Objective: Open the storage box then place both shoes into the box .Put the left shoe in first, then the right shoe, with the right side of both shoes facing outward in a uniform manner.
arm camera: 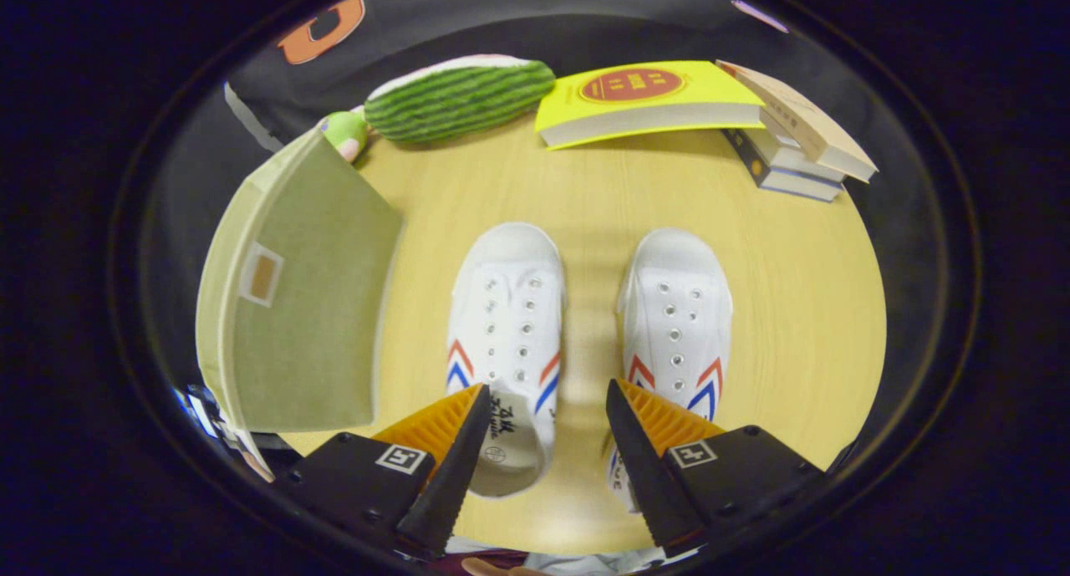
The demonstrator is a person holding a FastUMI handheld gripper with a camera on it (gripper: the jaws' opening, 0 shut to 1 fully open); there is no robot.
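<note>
Just ahead of the claw (547,405), whose fingers stood apart and empty, both shoes pointed lengthwise away, while the closed storage box (301,308) lay leftward.

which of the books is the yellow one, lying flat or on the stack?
The yellow book lies flat on the table by the green striped plush. The stacked books beside it are beige and dark. Gripper open.

White shoes (585,325) with red-blue chevrons; olive, perhaps fabric, storage box (301,300).
</note>
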